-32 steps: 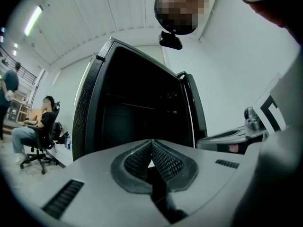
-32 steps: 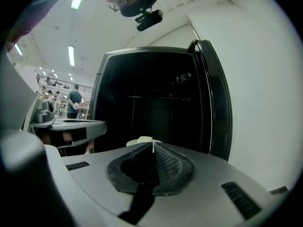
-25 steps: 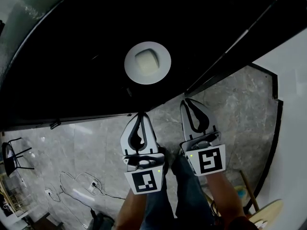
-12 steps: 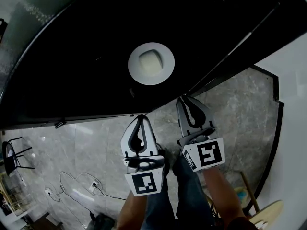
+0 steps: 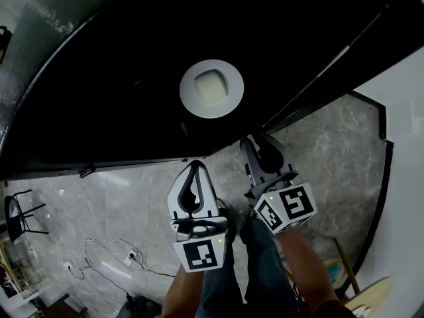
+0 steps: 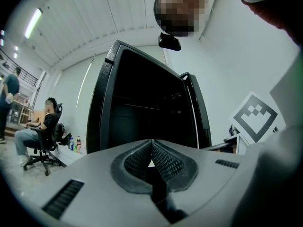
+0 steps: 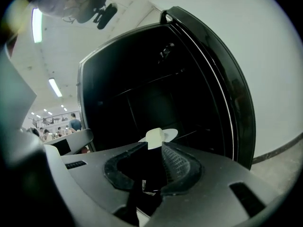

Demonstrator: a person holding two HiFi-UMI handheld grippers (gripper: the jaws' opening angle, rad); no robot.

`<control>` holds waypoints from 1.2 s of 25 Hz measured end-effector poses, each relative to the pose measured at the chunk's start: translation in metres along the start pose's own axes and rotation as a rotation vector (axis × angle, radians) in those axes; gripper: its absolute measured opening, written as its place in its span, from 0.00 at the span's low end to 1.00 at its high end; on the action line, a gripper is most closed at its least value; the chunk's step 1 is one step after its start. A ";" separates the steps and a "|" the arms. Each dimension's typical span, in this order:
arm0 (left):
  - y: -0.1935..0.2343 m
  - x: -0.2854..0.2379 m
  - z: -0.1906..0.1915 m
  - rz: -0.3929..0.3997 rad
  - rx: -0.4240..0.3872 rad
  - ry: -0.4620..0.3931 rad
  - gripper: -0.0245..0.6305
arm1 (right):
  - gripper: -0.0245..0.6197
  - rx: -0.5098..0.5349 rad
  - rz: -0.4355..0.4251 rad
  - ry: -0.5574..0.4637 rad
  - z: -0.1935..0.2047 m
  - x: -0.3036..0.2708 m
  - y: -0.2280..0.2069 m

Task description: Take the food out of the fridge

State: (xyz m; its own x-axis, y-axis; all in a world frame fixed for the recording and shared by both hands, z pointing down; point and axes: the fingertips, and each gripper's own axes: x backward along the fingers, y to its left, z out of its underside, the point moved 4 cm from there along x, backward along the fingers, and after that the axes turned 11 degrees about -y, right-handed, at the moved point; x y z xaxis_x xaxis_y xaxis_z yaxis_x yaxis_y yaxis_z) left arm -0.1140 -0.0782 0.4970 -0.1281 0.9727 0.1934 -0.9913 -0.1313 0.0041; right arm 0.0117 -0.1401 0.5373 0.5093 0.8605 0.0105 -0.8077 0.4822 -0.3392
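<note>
Now the right gripper, its empty jaws just opening, lines up for the plate at upper centre. The left gripper is idle with its jaws together.

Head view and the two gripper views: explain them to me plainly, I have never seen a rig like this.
No robot here: a person holds a pair of tongs in each hand. The head view comes from a camera on the person's head, looking down at both. Each other picture comes from a camera riding on one pair, looking along its jaws. Ahead stands a dark, open fridge; inside it lies a white plate with a pale block of food. The left tongs are shut and empty. The right tongs have just been opening; nothing is between their jaws, and the plate shows beyond them.
</note>
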 end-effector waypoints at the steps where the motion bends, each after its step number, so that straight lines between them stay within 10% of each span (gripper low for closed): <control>1: 0.000 0.000 0.000 0.000 -0.001 0.000 0.06 | 0.17 -0.023 0.003 -0.001 0.001 -0.001 -0.001; 21: 0.007 -0.002 -0.002 -0.001 -0.018 -0.009 0.06 | 0.21 -0.914 0.009 -0.101 0.023 -0.029 -0.027; 30: 0.006 -0.003 -0.003 -0.002 -0.025 -0.010 0.06 | 0.21 -1.088 0.009 -0.130 0.033 -0.038 -0.029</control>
State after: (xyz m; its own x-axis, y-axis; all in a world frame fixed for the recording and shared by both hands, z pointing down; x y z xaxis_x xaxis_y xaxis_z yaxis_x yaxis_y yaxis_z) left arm -0.1200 -0.0812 0.4936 -0.1260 0.9710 0.2034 -0.9920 -0.1246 -0.0198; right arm 0.0062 -0.1812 0.5773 0.4179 0.9048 0.0812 -0.0842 0.1276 -0.9882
